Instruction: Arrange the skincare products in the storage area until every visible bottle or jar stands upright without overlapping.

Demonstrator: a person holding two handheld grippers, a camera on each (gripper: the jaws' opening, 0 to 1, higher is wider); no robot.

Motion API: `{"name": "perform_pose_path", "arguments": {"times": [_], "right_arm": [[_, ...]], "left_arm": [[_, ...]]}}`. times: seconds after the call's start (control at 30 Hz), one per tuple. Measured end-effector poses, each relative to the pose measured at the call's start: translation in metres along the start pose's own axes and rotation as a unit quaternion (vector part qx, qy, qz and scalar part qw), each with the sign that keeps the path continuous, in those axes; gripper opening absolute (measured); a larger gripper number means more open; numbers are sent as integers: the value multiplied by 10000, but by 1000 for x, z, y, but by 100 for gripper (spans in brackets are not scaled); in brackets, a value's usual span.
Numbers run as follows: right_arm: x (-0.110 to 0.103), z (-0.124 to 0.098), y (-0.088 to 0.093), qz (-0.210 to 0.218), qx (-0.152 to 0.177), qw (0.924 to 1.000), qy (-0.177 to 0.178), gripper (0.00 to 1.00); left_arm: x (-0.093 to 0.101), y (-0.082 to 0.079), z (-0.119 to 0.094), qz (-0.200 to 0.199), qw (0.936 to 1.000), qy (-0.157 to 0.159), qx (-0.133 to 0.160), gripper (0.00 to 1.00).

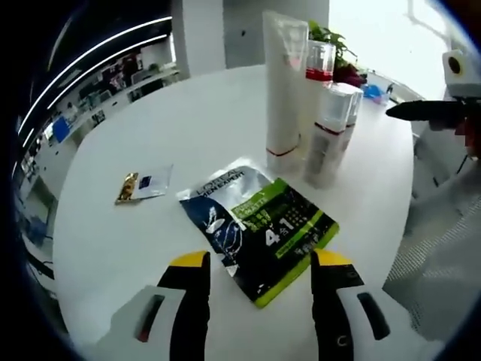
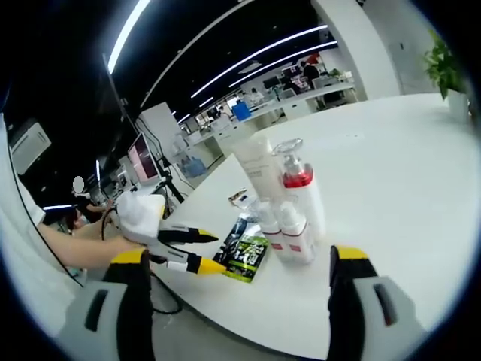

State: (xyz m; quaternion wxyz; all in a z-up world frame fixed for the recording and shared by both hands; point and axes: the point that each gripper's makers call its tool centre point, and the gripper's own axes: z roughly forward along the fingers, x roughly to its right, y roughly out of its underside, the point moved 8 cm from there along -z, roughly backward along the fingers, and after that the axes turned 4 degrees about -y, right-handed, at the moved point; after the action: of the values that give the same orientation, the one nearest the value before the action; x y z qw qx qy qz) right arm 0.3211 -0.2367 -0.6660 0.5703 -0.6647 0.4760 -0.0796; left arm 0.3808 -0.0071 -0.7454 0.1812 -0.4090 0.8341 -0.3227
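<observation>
In the left gripper view a round white table (image 1: 188, 143) runs up toward a bright window, with a potted plant (image 1: 331, 41) at its far edge and shelving in a dim room with strip lights off to the left. The products stand together past the middle of the table: a tall white tube (image 1: 284, 90) upright on its cap, a clear-capped pump bottle (image 1: 319, 64) with a red collar just behind it, and two short white bottles (image 1: 331, 131) with red bands close beside the tube. A dark sachet (image 1: 259, 226) with a green panel lies flat in front of them, near the left gripper (image 1: 259, 267) — its yellow-tipped jaws are spread wide and hold nothing, hovering at the sachet's near edge. A small gold-and-white packet (image 1: 143, 185) lies apart to the left. The tip of the right gripper (image 1: 428, 111) reaches in from the right edge, above the table's rim.

In the right gripper view the same table (image 2: 391, 158) stretches away into an open office with ceiling strip lights and desks. The tube (image 2: 259, 169), pump bottle (image 2: 299, 188) and short bottles (image 2: 285, 229) stand upright in a tight cluster, touching or nearly so. The sachet (image 2: 244, 252) lies flat beside them near the table edge, and the left gripper (image 2: 207, 252), held in a hand, has its spread yellow tips just by it. This view's own jaws stand wide apart — empty.
</observation>
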Motion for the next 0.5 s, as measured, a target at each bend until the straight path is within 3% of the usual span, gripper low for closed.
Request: {"name": "perform_pose_path", "arguments": {"times": [0.5], "right_arm": [[-5, -6, 2, -157, -16, 9998, 151, 100]], "left_arm": [[-8, 2, -38, -604, 9977, -72, 295, 70]]}}
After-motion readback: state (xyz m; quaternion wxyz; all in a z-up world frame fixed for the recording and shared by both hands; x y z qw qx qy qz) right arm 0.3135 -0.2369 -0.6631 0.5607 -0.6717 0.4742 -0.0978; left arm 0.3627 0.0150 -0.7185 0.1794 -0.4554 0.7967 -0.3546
